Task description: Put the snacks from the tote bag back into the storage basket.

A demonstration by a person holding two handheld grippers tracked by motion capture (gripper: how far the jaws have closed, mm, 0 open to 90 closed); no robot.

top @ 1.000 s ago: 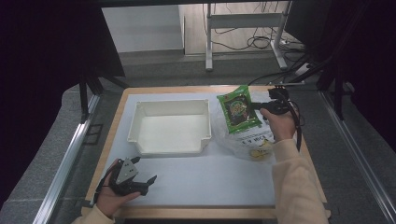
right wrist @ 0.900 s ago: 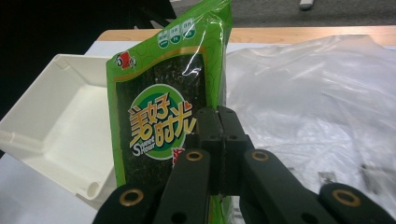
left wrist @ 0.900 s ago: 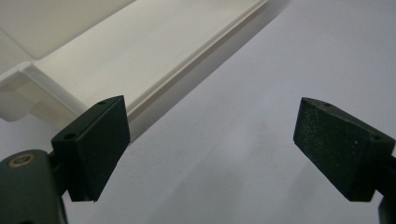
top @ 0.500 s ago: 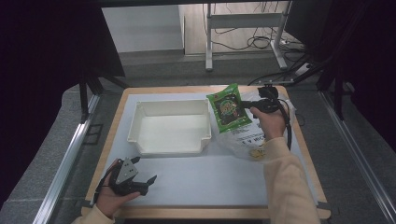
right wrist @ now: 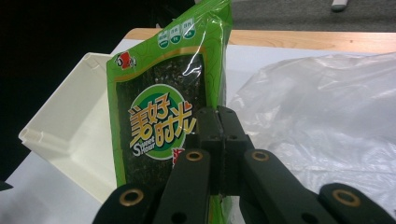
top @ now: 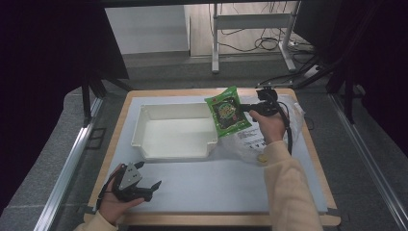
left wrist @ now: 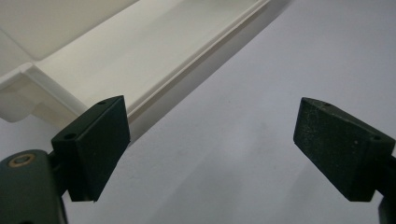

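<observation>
Glossy green foil packet (top: 227,111), matt plastic tray (top: 175,132)

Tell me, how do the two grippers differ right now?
The right gripper is shut on the green snack packet, held off the table beside the white tray; the left gripper is open and holds nothing. The right one is at the far side of the table, the left near the front edge. Both have black jaws.

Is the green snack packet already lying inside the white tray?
No, the green snack packet is held in the air by the right gripper, at the right edge of the white tray.
</observation>
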